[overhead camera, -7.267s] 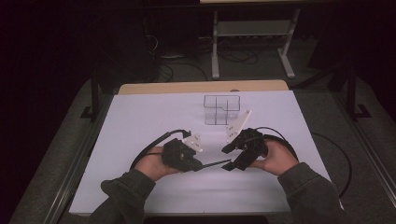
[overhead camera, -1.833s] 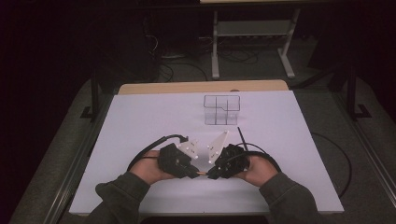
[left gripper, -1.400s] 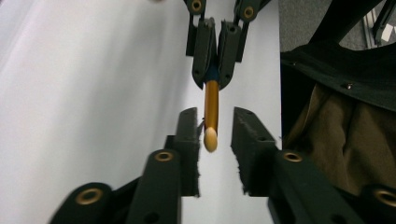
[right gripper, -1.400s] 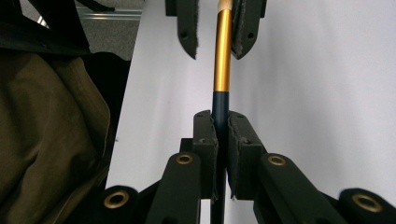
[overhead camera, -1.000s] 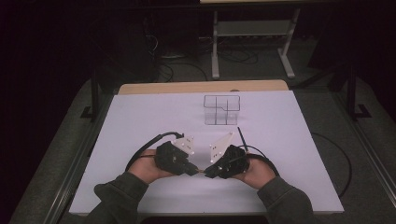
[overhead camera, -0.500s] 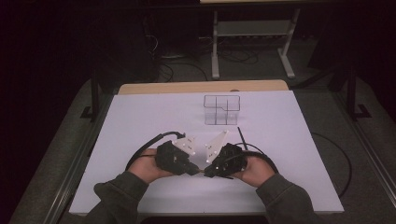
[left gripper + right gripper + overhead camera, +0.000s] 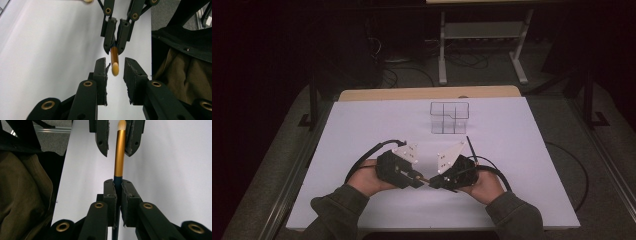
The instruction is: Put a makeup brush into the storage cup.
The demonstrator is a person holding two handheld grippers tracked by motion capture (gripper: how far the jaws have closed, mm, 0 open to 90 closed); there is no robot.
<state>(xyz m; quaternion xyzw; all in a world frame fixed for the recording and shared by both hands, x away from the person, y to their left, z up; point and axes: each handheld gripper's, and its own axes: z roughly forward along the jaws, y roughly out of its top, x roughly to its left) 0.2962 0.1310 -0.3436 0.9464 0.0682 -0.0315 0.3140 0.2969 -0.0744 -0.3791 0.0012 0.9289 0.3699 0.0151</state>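
Right gripper view shows my right tool clenched on a brush by its dark handle; its gold shaft runs straight ahead along my jaws, pale tip pointing into my left tool. That left tool is released, jaws spread either side of the tip, not touching it. In the high view both meet low over the white counter, near my sleeves.
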